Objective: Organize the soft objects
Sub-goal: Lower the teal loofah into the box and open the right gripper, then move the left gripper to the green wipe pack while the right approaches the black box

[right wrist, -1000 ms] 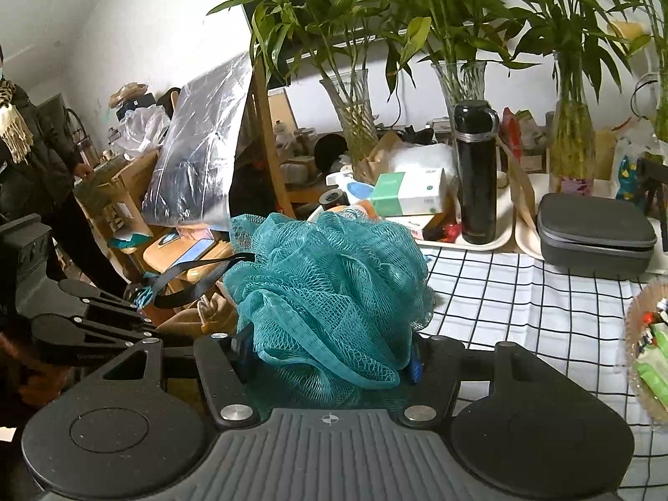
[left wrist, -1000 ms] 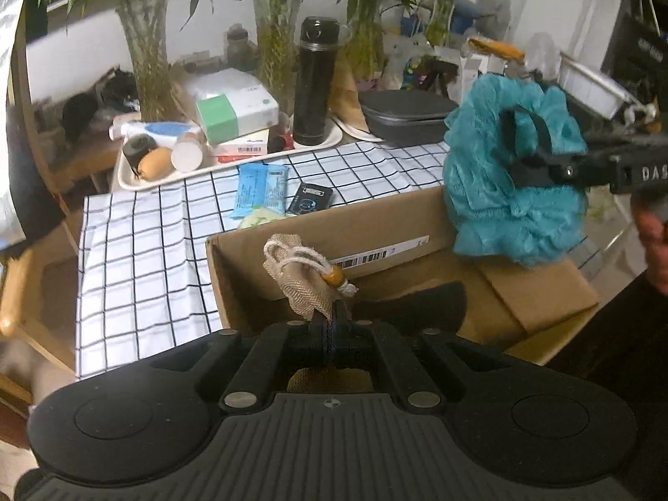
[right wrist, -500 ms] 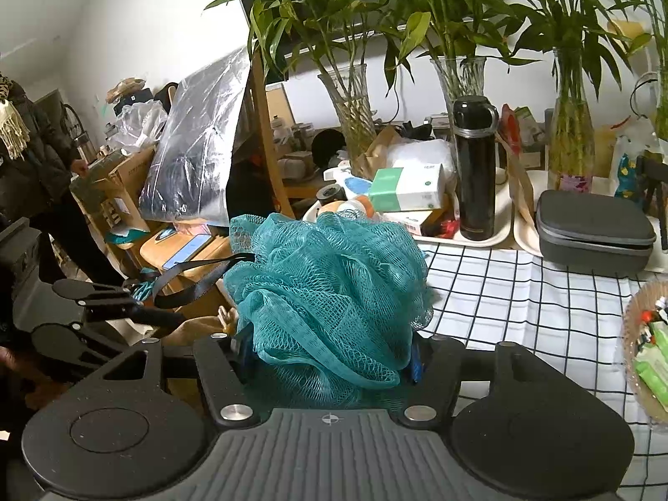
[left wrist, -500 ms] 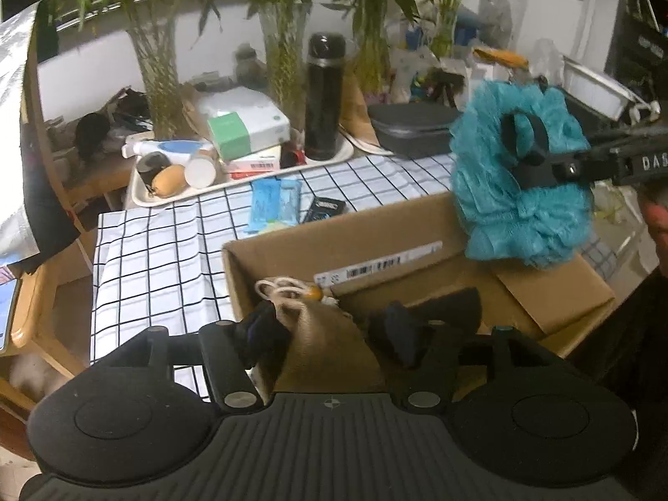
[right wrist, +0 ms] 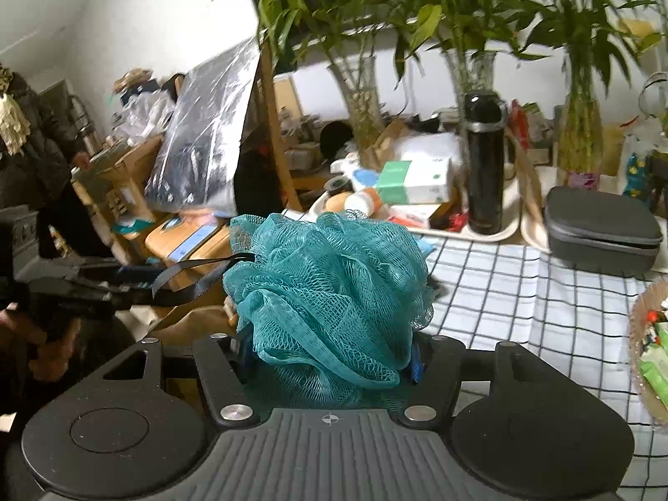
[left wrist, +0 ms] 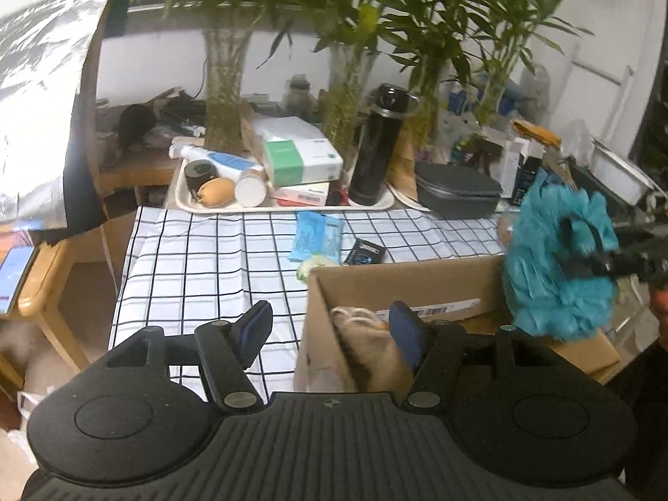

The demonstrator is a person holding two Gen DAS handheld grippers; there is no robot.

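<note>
Left gripper (left wrist: 332,327): fingers spread wide with nothing between them, one over the checked cloth, the other over the box's near left corner.
Right gripper (right wrist: 330,348): fingers pinching the teal bath pouf (right wrist: 330,292); its black strap trailed off to the left.
Teal bath pouf, seen from the left wrist (left wrist: 559,263): held in the air above the right end of the cardboard box (left wrist: 401,284).
Burlap pouch (left wrist: 367,342): lay inside the box at its near left corner, cord loops on top, apart from both left fingers.
Table (left wrist: 217,259): covered by a white checked cloth; box on its right part.
Far edge: tray (left wrist: 183,192) with a black flask (left wrist: 378,150) standing upright.
</note>
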